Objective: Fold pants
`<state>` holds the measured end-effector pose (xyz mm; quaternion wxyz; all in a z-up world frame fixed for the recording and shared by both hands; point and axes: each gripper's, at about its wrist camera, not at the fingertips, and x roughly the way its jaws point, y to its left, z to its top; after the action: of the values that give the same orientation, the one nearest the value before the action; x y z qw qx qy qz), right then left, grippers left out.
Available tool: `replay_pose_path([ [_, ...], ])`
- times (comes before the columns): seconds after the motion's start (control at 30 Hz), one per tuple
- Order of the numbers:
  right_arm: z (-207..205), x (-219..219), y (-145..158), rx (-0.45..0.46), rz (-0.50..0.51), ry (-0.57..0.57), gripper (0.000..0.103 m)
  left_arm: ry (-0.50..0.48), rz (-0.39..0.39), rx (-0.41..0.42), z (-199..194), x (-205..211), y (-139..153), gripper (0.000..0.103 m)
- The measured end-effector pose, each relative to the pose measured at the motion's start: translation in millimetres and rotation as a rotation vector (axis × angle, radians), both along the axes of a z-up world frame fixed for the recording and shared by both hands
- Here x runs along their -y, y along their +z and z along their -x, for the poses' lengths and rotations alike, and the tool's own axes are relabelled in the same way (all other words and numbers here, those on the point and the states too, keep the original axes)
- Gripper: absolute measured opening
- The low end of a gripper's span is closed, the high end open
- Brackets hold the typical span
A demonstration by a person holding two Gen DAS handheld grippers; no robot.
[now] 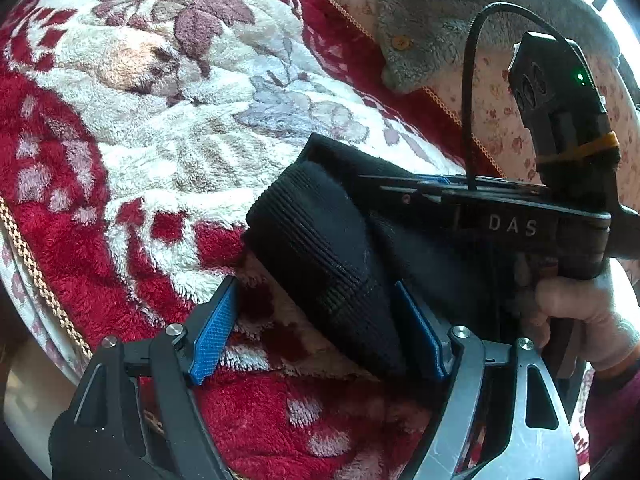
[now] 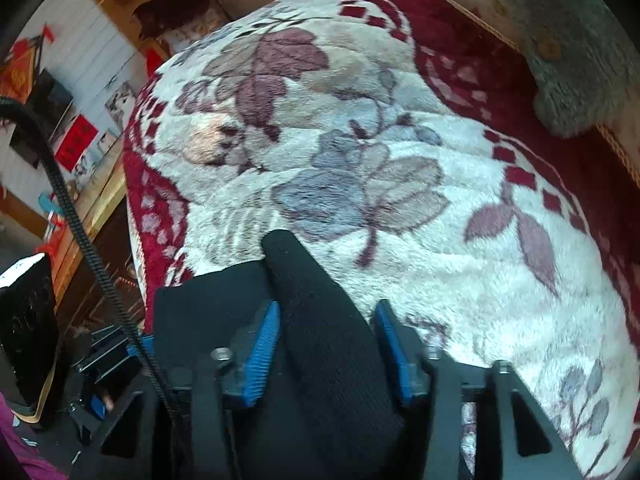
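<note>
The black pants (image 1: 320,240) lie bunched on a red and white floral blanket (image 1: 180,120), ribbed waistband toward me. My left gripper (image 1: 316,332) is open, its blue pads wide apart, the right pad (image 1: 420,336) against the black fabric. The other gripper's body (image 1: 512,220) sits just right of the pants, held by a hand. In the right wrist view the black pants (image 2: 316,320) run up between the blue pads of my right gripper (image 2: 328,352). The jaws stand apart around the fabric with a gap on the right side.
A grey fleece garment (image 1: 440,12) with buttons lies at the far edge of the bed; it also shows in the right wrist view (image 2: 568,60). The bed's left edge drops to a wooden cabinet and wall with red decorations (image 2: 76,144).
</note>
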<state>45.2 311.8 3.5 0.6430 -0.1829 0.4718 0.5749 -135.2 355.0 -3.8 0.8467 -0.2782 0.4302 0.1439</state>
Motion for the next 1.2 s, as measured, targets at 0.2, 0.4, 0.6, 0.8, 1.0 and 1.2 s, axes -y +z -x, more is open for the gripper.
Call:
replay_pose_path([
  [0.2, 7, 6, 12, 0.019, -0.036, 0.008, 0.021, -0.036, 0.022, 0.069, 3, 6, 10, 0.022],
  [0.4, 11, 28, 46, 0.006, -0.13, -0.014, 0.018, -0.051, -0.038, 0.152, 12, 17, 47, 0.02],
  [0.6, 12, 60, 90, 0.009, -0.23, -0.044, 0.018, -0.108, -0.086, 0.25, 17, 38, 93, 0.02],
  [0.8, 14, 109, 127, 0.017, -0.328, -0.101, 0.018, -0.198, -0.135, 0.333, 17, 75, 131, 0.02],
  [1.0, 18, 175, 152, 0.018, -0.433, -0.183, 0.018, -0.32, -0.171, 0.397, 12, 121, 157, 0.02],
  [1.2, 17, 261, 156, -0.022, -0.524, -0.302, 0.018, -0.471, -0.185, 0.426, 6, 187, 170, 0.02],
])
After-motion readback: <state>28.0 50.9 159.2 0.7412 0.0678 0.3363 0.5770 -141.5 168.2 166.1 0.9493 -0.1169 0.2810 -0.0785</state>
